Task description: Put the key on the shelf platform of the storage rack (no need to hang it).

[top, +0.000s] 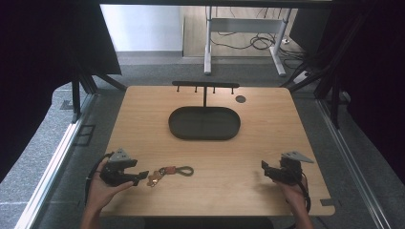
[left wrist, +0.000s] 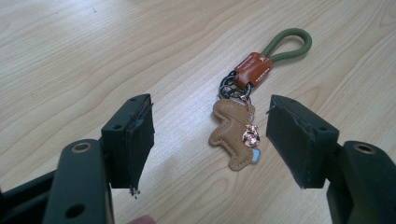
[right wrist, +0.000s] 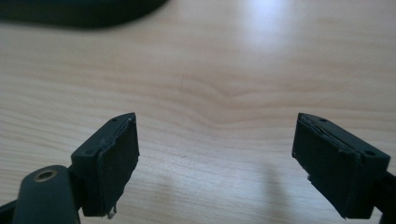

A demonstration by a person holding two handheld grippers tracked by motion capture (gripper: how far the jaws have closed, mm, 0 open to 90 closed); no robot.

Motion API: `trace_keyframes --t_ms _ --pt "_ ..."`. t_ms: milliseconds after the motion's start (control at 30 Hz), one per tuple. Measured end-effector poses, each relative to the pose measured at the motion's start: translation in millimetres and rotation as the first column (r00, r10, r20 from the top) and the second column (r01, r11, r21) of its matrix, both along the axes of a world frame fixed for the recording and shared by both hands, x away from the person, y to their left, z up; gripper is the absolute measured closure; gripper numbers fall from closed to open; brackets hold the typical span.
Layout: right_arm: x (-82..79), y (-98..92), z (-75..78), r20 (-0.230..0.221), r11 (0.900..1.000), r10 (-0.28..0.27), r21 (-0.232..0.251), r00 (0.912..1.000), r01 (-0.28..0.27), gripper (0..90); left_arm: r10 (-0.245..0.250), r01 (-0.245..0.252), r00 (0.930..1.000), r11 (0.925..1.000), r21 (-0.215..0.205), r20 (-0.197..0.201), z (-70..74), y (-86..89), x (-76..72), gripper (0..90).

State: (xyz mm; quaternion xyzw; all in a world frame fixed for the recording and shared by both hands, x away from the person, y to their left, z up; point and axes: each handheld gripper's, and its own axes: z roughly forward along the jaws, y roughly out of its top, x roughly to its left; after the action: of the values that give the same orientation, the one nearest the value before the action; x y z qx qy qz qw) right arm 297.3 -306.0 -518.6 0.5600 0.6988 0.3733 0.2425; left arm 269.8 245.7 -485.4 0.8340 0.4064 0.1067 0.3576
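1. Left gripper [left wrist: 210, 140]: jaws open, empty, straddling the keychain [left wrist: 236, 133] at frame centre on the worktop [left wrist: 70, 56].
2. Lower, then close on the leather charm.
3. Right gripper [right wrist: 215, 154] stays open, clear.

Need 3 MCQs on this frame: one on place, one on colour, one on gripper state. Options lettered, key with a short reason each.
1. Where does the keychain lie?
A. in the black oval tray
B. on the bare tabletop by the left gripper
C. hung on the rack

2. What colour is the keychain's cord loop?
A. green
B. yellow
C. white

3. How do the left gripper's jaws stand?
A. shut on the keychain
B. shut on nothing
C. open, pads clear of the keychain

Key:
1 B: the high view shows it on the wood in front of the left gripper, well short of the tray and the rack.
2 A: the left gripper view shows a green loop above the orange tab.
3 C: the pads stand wide to either side of the tan dinosaur charm, with wood showing between.
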Motion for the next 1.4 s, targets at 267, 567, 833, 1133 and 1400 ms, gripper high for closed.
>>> trace_keyframes --t_ms 267,567,833,1133,1400 --pt "-3.0 -17.4 2.9 0.022 0.999 0.01 0.052 0.9997 -0.011 18.0 -0.005 0.005 1.0 1.0 -0.001 0.003 -0.6 0.6 0.4 31.0" --pt "-1.3 -6.8 5.4 0.033 0.993 0.109 0.047 0.9934 -0.111 18.3 -0.044 0.044 0.999 0.999 0.005 0.007 1.1 -1.9 -1.3 30.8" --pt "-2.2 -16.5 3.4 0.028 0.987 0.127 0.092 0.9916 -0.129 17.1 -0.024 0.024 0.9996 0.9997 -0.001 -0.018 -5.9 -1.2 -0.2 31.9" --pt "0.5 -9.7 2.7 0.025 0.986 0.154 0.055 0.9878 -0.155 17.6 -0.046 0.047 0.9984 0.9987 0.022 -0.033 -7.7 -6.5 1.3 32.2" --pt "-2.8 -8.9 1.6 0.028 0.986 0.156 0.05 0.9874 -0.157 20.0 -0.083 0.083 0.9965 0.996 -0.035 -0.008 6.2 -2.6 -5.0 30.8"
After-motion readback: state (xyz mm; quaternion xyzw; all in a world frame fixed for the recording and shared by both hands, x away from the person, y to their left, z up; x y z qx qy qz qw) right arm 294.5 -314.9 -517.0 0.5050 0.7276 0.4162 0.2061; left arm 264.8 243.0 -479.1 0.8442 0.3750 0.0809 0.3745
